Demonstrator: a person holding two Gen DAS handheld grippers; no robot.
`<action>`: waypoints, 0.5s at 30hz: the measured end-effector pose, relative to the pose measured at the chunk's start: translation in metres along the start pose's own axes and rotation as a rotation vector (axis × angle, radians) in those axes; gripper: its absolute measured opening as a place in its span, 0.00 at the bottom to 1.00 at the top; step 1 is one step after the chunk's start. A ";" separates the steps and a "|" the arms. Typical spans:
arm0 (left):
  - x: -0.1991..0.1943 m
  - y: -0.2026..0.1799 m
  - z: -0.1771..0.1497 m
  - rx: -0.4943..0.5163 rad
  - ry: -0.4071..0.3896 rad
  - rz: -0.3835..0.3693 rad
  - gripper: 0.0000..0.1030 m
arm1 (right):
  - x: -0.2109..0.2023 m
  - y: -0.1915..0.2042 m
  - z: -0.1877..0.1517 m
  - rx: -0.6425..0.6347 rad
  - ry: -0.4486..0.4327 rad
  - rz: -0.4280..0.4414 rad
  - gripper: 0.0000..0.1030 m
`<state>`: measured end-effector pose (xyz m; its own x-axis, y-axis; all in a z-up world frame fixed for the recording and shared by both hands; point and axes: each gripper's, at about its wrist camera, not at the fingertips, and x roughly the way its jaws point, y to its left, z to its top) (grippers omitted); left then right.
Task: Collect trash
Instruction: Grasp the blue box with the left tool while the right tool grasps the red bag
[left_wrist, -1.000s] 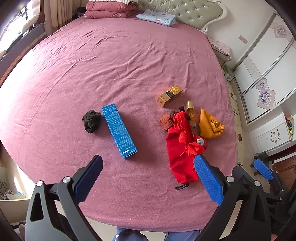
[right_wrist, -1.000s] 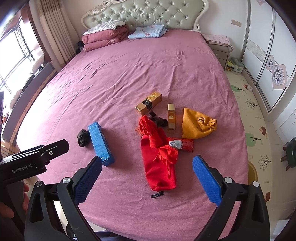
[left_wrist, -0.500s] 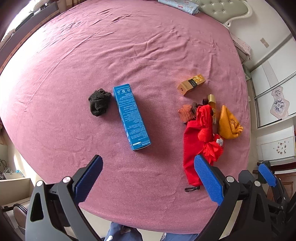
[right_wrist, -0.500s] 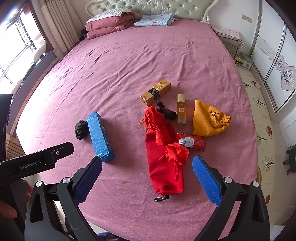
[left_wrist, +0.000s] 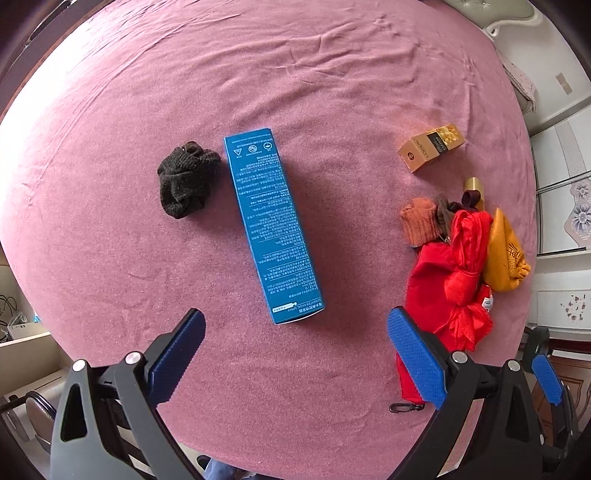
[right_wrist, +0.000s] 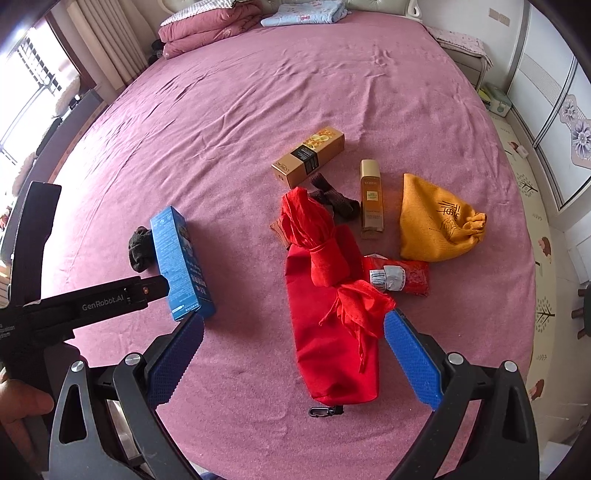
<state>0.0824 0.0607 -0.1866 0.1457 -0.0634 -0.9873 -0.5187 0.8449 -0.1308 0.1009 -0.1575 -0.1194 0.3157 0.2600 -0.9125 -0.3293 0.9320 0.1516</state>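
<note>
On the pink bed (left_wrist: 332, 74), the blue box (left_wrist: 273, 229) lies flat just beyond the left gripper (left_wrist: 295, 354), whose fingers stand wide apart and empty. The right gripper (right_wrist: 293, 354), fingers also spread, hangs over the red bag (right_wrist: 328, 332). A dark sock (left_wrist: 184, 181) sits beside the box.

Bed cover (left_wrist: 332, 92): matt, wrinkled pink cloth. Blue box (left_wrist: 271, 225): smooth printed cardboard with slight sheen. Gold box (right_wrist: 308, 157): glossy cardboard. Dark sock (left_wrist: 184, 179): coarse knit. Red bag (right_wrist: 328, 332): smooth woven cloth. Left hand-held gripper (left_wrist: 295, 354) pads (left_wrist: 415, 360): textured blue rubber on black plastic.
</note>
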 end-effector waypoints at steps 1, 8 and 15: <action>0.008 0.001 0.003 -0.015 0.017 -0.005 0.96 | 0.003 0.000 0.000 -0.001 0.004 -0.002 0.91; 0.054 0.003 0.029 -0.084 0.064 0.005 0.96 | 0.022 -0.007 0.001 0.008 0.037 -0.010 0.91; 0.097 -0.001 0.041 -0.078 0.136 0.048 0.77 | 0.035 -0.019 0.005 0.023 0.046 -0.012 0.88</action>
<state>0.1311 0.0754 -0.2784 0.0067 -0.1001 -0.9950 -0.5872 0.8049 -0.0849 0.1228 -0.1642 -0.1526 0.2784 0.2376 -0.9306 -0.3053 0.9406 0.1488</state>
